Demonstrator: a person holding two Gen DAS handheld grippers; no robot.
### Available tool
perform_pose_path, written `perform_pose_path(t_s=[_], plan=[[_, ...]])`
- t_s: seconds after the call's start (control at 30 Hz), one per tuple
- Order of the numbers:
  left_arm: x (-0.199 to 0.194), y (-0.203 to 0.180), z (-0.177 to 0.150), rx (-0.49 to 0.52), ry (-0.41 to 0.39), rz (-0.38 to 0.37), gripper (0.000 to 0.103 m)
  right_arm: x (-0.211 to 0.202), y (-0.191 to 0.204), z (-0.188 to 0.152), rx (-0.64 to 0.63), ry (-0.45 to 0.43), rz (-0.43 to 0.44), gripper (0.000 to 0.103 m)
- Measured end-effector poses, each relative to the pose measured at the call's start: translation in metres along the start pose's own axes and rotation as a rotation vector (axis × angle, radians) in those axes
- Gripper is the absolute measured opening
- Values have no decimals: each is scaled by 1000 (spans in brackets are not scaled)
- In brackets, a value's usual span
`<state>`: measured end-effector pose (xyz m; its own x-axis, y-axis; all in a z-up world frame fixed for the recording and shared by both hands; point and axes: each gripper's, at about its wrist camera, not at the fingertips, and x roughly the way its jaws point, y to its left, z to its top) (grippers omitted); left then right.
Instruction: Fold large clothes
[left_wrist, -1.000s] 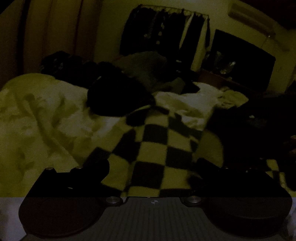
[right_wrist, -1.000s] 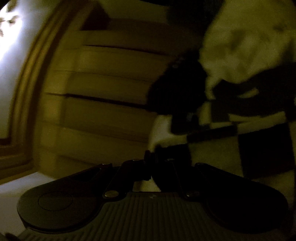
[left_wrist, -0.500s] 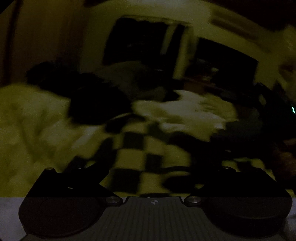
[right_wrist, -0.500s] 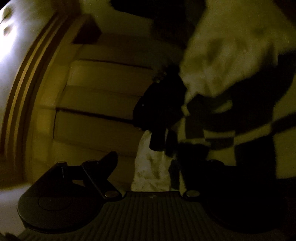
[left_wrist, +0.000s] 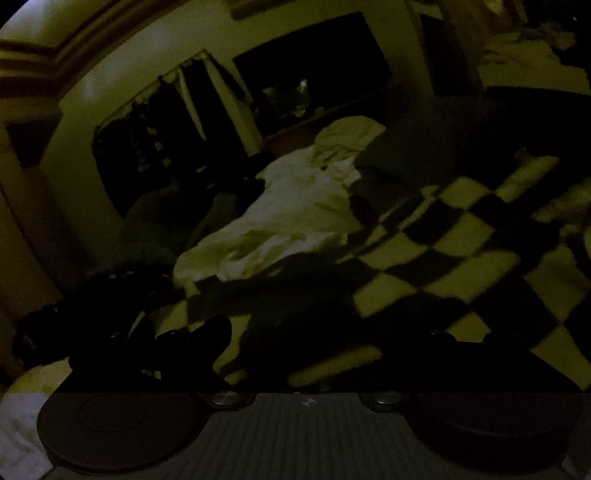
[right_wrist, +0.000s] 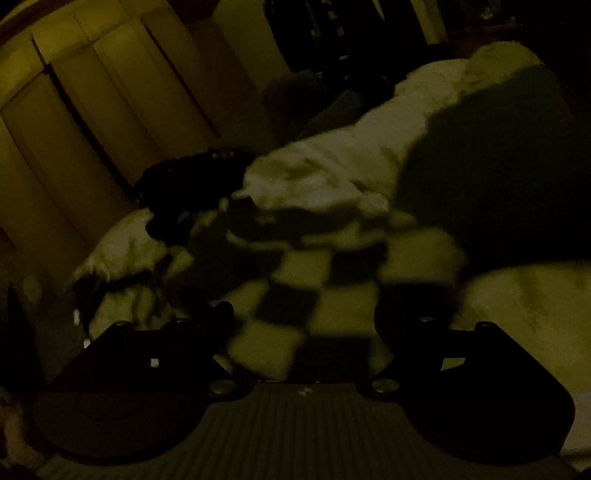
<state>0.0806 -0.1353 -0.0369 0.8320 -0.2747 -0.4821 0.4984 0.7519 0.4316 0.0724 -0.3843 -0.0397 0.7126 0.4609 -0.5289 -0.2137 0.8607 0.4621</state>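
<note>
Both tongs stood apart in dim light, pads pressing on nothing. The right tongs (right_wrist: 304, 314) hung wide over the checked cloth (right_wrist: 295, 295), which lay under and between its fingers (right_wrist: 221, 314) without being gripped. The left tongs (left_wrist: 328, 332) were also spread, with the same cloth (left_wrist: 443, 258) spreading from between them out to the right. The cloth lay on a bed, over a pale quilt (left_wrist: 295, 221). Far off were dark hanging clothes (left_wrist: 147, 147).
</note>
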Motion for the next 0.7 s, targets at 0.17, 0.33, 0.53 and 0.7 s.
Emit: perform_pose_path(t_s=[0.17,0.33,0.53,0.7], plan=[[23,17,4,-110,42,-20,103,-17,-1,-31,-86,-46,-34,86],[30,53,2,-352,63,-28,77,-22,15,-48,-295,-58,-124,86],[14,127,-22,-669,18,129,78,-22,26,-60,-441,-75,-153,83],[9,165,-59,-768,112,224,103,-13,30,-64,-491,-49,-215,75]])
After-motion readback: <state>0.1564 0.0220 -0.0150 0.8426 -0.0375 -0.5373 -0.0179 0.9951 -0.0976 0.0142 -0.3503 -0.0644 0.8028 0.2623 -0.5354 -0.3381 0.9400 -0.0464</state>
